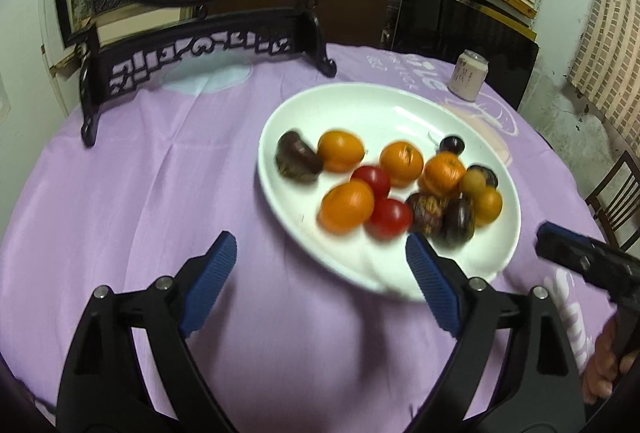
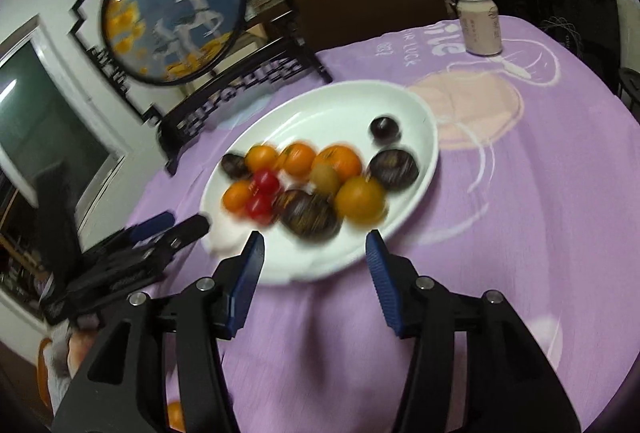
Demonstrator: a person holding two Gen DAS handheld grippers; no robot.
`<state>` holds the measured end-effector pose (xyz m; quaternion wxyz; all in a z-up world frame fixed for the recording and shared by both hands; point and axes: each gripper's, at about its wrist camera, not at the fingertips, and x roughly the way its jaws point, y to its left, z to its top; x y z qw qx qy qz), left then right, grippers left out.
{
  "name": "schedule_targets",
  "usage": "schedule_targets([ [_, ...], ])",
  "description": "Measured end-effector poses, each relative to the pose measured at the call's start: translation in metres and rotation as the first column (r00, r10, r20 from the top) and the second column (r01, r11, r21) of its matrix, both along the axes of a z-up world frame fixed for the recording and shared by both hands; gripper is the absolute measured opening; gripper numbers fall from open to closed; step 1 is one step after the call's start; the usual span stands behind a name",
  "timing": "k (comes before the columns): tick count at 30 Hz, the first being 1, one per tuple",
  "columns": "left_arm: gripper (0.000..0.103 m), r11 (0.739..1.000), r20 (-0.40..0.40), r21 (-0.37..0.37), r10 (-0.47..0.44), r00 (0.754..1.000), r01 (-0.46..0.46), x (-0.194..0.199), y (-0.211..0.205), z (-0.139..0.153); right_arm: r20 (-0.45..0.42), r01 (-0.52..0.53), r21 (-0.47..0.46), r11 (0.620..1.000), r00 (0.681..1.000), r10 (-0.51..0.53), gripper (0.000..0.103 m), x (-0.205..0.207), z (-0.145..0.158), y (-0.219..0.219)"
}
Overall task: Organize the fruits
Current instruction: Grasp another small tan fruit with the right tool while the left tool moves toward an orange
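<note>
Left gripper (image 1: 320, 253) and right gripper (image 2: 316, 245) both hang apart, empty, at the plate's (image 1: 360, 105) near rim. Fruits (image 1: 400, 163) lie gathered on it, likely sorted.

Lilac-clothed table (image 1: 160, 193), white plate (image 1: 340, 105), can (image 1: 468, 75), framed screen (image 1: 200, 57)

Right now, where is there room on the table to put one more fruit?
Bare purple cloth lies between the white plate and the black stand. The plate's far half near the can is free; its near half is crowded.
</note>
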<state>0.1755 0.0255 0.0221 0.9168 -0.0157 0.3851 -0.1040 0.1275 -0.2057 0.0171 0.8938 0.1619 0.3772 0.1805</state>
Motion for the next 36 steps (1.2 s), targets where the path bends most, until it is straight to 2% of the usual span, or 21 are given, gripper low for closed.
schedule_targets([
  [6,0.099,0.998,0.013,0.042,0.049,0.999,-0.049,-0.035,0.014,-0.004,0.012,-0.143,-0.066,0.987,0.989,0.144,0.053,-0.057,-0.010,0.033],
  [11,0.099,0.994,0.029,0.047,0.098,0.995,-0.100,-0.065,0.032,-0.001,0.011,-0.224,-0.140,0.964,0.974,0.228,0.053,-0.091,-0.023,0.059],
  [15,0.101,0.989,0.067,0.012,0.143,0.987,-0.144,-0.089,0.051,0.007,0.023,-0.279,-0.193,0.941,0.957,0.289,0.053,-0.105,-0.026,0.075],
  [20,0.101,0.984,0.062,-0.036,0.174,0.983,-0.172,-0.098,0.066,0.010,0.003,-0.334,-0.257,0.907,0.938,0.346,0.053,-0.119,-0.033,0.091],
  [25,0.101,0.984,0.065,-0.053,0.171,0.983,-0.168,-0.101,0.067,0.013,0.002,-0.352,-0.260,0.899,0.931,0.365,0.047,-0.125,-0.035,0.094],
  [28,0.101,0.986,0.068,-0.041,0.161,0.985,-0.159,-0.101,0.063,0.013,-0.007,-0.369,-0.242,0.897,0.926,0.379,0.042,-0.126,-0.036,0.094],
  [31,0.101,0.988,0.065,-0.030,0.154,0.986,-0.152,-0.100,0.061,0.012,-0.024,-0.391,-0.211,0.896,0.918,0.395,0.041,-0.127,-0.038,0.093],
  [36,0.101,0.989,0.068,-0.028,0.150,0.986,-0.148,-0.101,0.059,0.013,-0.032,-0.353,-0.198,0.914,0.935,0.354,0.037,-0.122,-0.037,0.084],
])
